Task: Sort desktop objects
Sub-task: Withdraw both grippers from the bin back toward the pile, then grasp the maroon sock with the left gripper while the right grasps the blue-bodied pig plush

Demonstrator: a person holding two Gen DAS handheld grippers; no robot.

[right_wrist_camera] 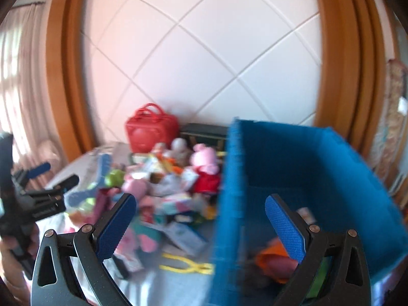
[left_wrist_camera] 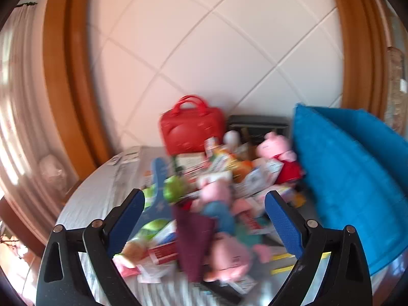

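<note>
A blurred pile of toys and small boxes lies on the table. In the left wrist view my left gripper point(left_wrist_camera: 204, 219) hangs open over the pile's near side, nothing pressed between its pads. Below it lie a pink pig plush point(left_wrist_camera: 229, 255) and a maroon cloth point(left_wrist_camera: 193, 242). Another pig plush in a red dress point(left_wrist_camera: 278, 150) sits at the back beside the blue bin point(left_wrist_camera: 357, 178). My right gripper point(right_wrist_camera: 201, 229) is open and empty, above the blue bin's point(right_wrist_camera: 293, 165) left wall. An orange item point(right_wrist_camera: 272, 260) lies inside the bin.
A red handbag point(left_wrist_camera: 191, 127) and a dark box point(left_wrist_camera: 257, 127) stand against the white tiled wall. A blue hanger point(left_wrist_camera: 158, 178) lies left of the pile. Yellow pliers point(right_wrist_camera: 188, 265) lie beside the bin. The left gripper point(right_wrist_camera: 58, 173) and a hand point(right_wrist_camera: 15, 250) show at the far left.
</note>
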